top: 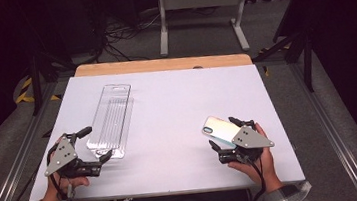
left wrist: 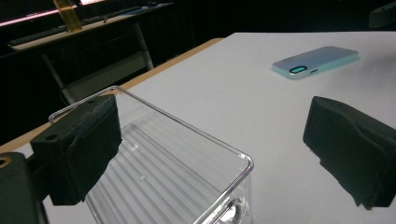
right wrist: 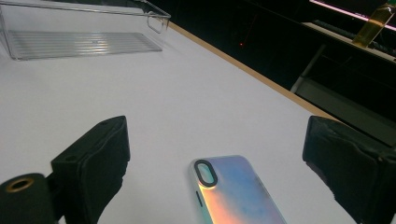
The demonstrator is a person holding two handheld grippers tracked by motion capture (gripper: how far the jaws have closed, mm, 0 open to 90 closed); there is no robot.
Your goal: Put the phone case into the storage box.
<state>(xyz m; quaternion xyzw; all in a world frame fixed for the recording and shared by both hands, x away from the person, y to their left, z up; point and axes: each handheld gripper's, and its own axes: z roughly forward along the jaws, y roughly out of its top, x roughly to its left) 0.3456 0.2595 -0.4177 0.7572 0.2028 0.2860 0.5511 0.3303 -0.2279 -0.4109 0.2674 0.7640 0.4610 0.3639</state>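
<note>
A long clear plastic tray (top: pixel 110 120) lies on the white tabletop (top: pixel 166 101), left of centre, with its length running away from me. My left gripper (top: pixel 97 143) is open around the tray's near end. In the left gripper view the tray's corner (left wrist: pixel 163 163) sits between the jaws. A phone in an iridescent case (top: pixel 219 129) lies flat, camera side up, at the right. My right gripper (top: pixel 224 133) is open with the phone's near end (right wrist: pixel 238 196) between the jaws, which stand apart from it. From the left gripper the phone (left wrist: pixel 317 60) appears farther off, and from the right the tray (right wrist: pixel 84 42).
A wooden strip (top: pixel 162 64) edges the table's far side. Beyond it stand a white metal stand (top: pixel 202 7) and floor cables. Dark frame rails run along both sides of the table. A yellowish bottle (right wrist: pixel 373 23) stands on a distant shelf.
</note>
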